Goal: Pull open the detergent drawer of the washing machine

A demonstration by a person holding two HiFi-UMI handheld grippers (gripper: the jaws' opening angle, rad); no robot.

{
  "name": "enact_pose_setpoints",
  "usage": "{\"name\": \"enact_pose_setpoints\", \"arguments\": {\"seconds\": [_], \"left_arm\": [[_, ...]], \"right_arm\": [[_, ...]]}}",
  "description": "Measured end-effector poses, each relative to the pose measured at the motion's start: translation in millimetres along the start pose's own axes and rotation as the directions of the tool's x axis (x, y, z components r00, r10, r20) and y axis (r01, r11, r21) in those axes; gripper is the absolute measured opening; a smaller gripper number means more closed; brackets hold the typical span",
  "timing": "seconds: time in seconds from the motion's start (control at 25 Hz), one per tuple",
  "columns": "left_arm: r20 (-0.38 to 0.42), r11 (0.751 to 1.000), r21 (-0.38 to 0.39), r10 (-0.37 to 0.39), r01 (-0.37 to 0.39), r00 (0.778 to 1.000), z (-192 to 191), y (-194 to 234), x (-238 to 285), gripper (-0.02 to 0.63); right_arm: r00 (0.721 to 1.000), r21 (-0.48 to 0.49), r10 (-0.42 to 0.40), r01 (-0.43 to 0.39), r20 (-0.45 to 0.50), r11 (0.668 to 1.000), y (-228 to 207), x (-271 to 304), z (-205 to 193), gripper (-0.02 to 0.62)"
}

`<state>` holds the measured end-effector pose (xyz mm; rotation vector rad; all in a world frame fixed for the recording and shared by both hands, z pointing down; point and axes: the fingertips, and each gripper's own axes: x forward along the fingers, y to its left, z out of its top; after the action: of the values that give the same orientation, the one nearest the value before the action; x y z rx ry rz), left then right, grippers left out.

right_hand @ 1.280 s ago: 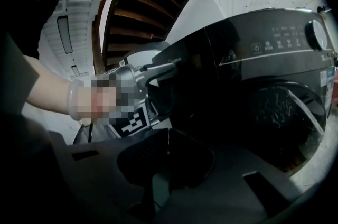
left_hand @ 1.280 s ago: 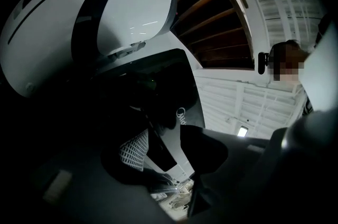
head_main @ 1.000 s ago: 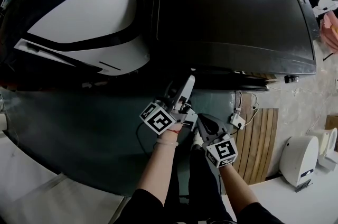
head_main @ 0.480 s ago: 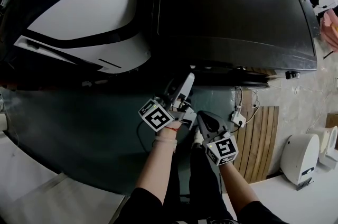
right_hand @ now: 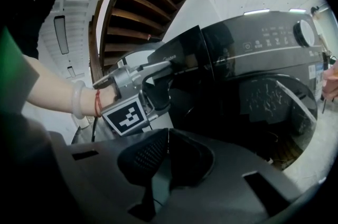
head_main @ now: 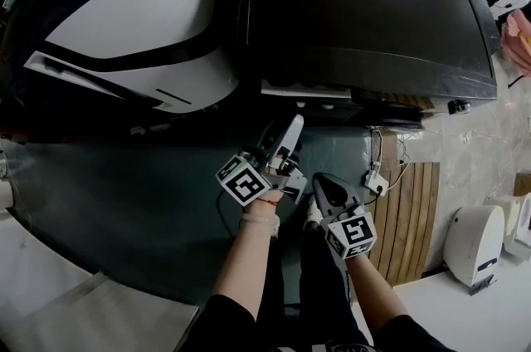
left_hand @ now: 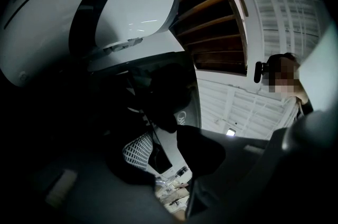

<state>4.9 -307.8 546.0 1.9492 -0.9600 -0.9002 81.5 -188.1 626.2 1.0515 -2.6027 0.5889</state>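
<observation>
At the washing machine's (head_main: 365, 18) top left corner, left gripper (head_main: 295, 122) jaws have just been closing on the drawer (head_main: 303, 90). Right gripper (head_main: 319, 181) is hovering, jaws together.

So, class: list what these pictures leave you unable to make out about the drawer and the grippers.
- Left gripper, its own view: jaws, just been closing, apart round a dark shape; darkness hides whether the pads press the detergent drawer.
- Head view: drawer's compartments, under the washing machine top; only a pale strip shows.
- Right gripper view: control panel print, too small.
</observation>
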Motion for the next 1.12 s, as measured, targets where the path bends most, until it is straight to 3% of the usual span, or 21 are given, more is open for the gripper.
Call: {"name": "enact_pose_setpoints", "arguments": {"seconds": [1.12], "left_arm": [[-0.055,1.0,-0.022,-0.015,0.014,0.998,-17.3,-18.3,-33.0,0.115]], "right_arm": [[0.997,0.034,-0.072,0.071,0.037,0.997,17.6,-26.2,-10.5,0.012]]}}
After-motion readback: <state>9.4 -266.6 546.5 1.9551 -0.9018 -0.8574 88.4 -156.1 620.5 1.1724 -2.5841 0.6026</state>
